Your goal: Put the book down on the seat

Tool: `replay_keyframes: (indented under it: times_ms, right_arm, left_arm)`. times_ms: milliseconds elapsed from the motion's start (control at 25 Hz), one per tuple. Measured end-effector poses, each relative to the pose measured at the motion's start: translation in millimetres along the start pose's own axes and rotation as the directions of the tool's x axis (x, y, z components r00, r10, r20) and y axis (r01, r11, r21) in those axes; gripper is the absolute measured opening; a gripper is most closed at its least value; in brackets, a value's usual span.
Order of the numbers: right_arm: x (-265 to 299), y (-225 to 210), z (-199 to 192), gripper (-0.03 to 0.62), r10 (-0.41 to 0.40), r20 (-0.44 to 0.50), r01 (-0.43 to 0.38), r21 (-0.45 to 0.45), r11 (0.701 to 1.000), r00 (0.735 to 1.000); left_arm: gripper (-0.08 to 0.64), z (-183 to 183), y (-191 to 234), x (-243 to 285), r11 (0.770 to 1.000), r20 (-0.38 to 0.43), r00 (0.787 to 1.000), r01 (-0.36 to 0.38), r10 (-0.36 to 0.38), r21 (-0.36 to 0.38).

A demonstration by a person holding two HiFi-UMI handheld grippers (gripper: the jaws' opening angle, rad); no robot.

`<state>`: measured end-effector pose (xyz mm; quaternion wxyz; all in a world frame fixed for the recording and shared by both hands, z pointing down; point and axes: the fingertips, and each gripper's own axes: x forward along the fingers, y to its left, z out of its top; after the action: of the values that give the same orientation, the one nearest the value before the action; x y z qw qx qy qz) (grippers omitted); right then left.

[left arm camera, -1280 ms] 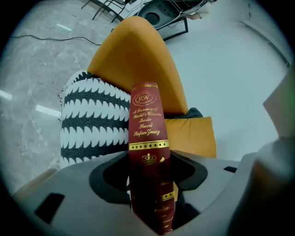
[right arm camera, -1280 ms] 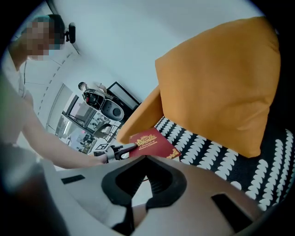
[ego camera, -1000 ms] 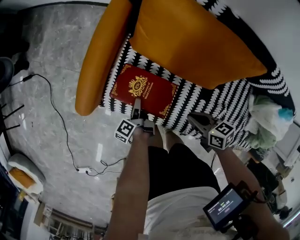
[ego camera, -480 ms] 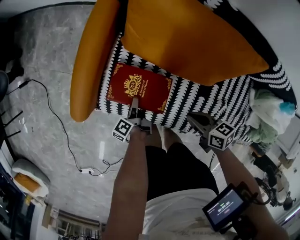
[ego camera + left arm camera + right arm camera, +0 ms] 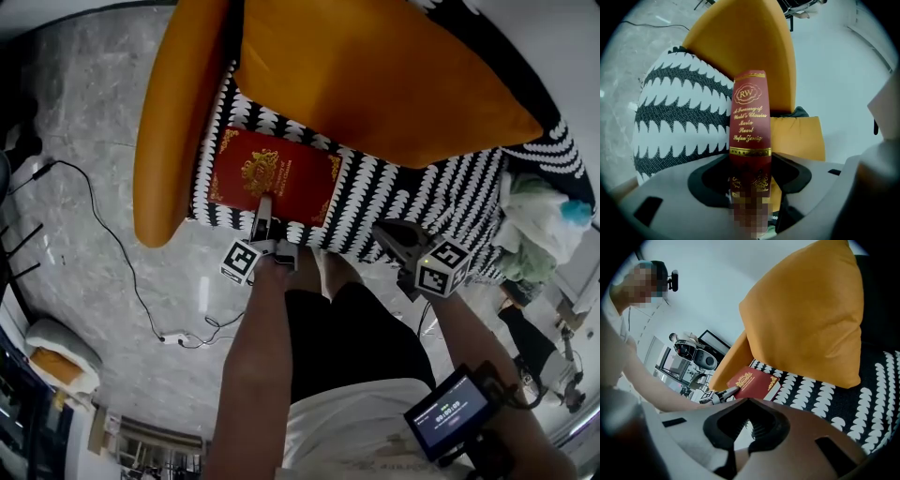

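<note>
**Book flat on the seat, left gripper clamped on it**

The left gripper (image 5: pixel 263 217) has its jaws closed on the near edge of the red book (image 5: pixel 272 176). In its own view the gold-lettered spine (image 5: pixel 750 117) runs straight out from between the jaws (image 5: pixel 749 187), which pinch its lower end. The book reaches forward from those jaws and lies flat on the black-and-white patterned seat (image 5: pixel 427 202), at the front corner. From the right gripper view its underside seems to rest on the fabric (image 5: pixel 820 390) — whether its full weight is down cannot be told.

Just to the left of the left gripper and the book stands the orange armrest (image 5: pixel 173 122). Ahead of the jaws, past the far edge of the book, leans a big orange cushion (image 5: pixel 375 75).

The right gripper (image 5: pixel 396 239) is to the right of the left one, well apart from the book, over the front edge of the seat. Its jaws (image 5: pixel 740 446) are together with nothing between them, and they point toward the book and the cushion. Behind this gripper, on the person's forearm, sits a small screen (image 5: pixel 448 412).
</note>
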<state>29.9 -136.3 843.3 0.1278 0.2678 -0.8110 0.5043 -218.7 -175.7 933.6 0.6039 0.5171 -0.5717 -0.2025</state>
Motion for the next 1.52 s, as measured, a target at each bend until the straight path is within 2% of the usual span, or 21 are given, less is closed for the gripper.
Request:
replay_keyframes:
  times_ms: [280, 480, 760, 960, 1320, 1520]
  right_arm:
    - [4.7, 2.9, -4.7, 0.014, 0.006, -0.003, -0.006, -0.001, 1.0, 1.0]
    - [8.9, 9.4, -6.1, 0.015, 0.014, -0.004, -0.014, 0.0, 1.0, 1.0]
    - [8.0, 8.6, -11.7, 0.014, 0.011, -0.002, -0.011, -0.001, 1.0, 1.0]
    - [9.4, 12.2, -13.3, 0.015, 0.016, 0.0, -0.016, -0.007, 1.0, 1.0]
    - [-4.7, 18.3, -19.3, 0.014, 0.032, 0.018, -0.031, -0.05, 0.998, 0.999]
    - [-12.0, 20.5, -33.0, 0.015, 0.043, 0.024, -0.041, -0.069, 0.997, 0.999]
  left_arm:
    - [0.267, -0.4, 2.6, 1.0, 1.0, -0.009, 1.0, -0.017, 0.017, -0.004]
    - [0.272, 1.3, 16.0, -2.0, 0.994, -0.01, 0.994, -0.112, 0.112, 0.002]
    - [0.272, 2.2, 17.7, 0.7, 0.989, -0.017, 0.989, -0.145, 0.146, 0.014]
    - [0.273, 2.2, 27.0, -2.8, 0.967, -0.039, 0.968, -0.247, 0.25, 0.06]
    - [0.264, -3.5, 9.2, -27.7, 0.975, -0.012, 0.979, -0.201, 0.203, 0.094]
    - [0.162, -13.7, 0.4, -50.7, 0.971, -0.021, 0.983, -0.174, 0.18, 0.165]
